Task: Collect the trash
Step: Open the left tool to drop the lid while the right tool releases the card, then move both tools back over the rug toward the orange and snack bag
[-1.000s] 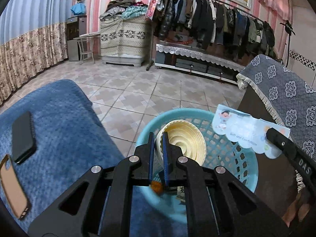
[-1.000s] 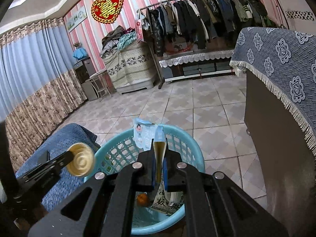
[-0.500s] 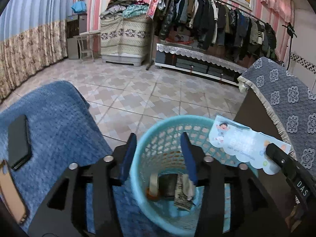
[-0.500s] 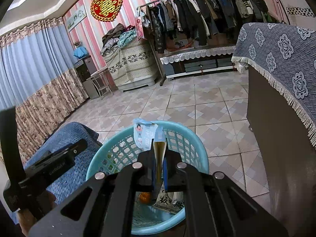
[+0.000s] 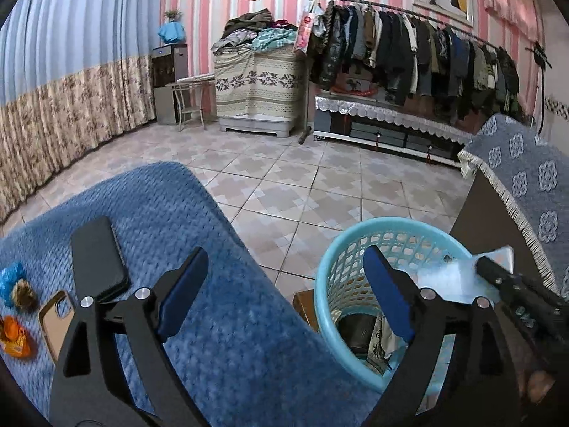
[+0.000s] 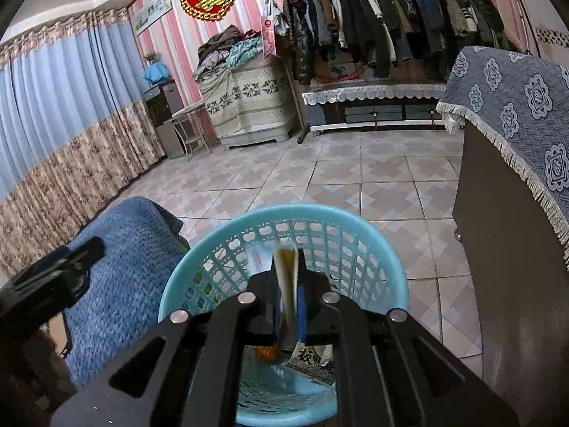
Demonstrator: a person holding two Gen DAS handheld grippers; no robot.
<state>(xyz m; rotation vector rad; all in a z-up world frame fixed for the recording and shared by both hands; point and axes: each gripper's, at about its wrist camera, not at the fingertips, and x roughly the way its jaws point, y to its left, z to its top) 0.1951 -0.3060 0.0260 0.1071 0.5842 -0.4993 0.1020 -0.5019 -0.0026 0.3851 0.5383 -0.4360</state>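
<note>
1 blue basket, 2 phones on blanket. Left gripper spread wide, nothing held. Right gripper over basket, clenched on wrapper.

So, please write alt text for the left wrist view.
The open left gripper hangs over a blue blanket beside a basket holding trash. A black phone and wrappers lie on the blanket.

basket: light blue | blanket: blue | wall: pink-striped
</note>
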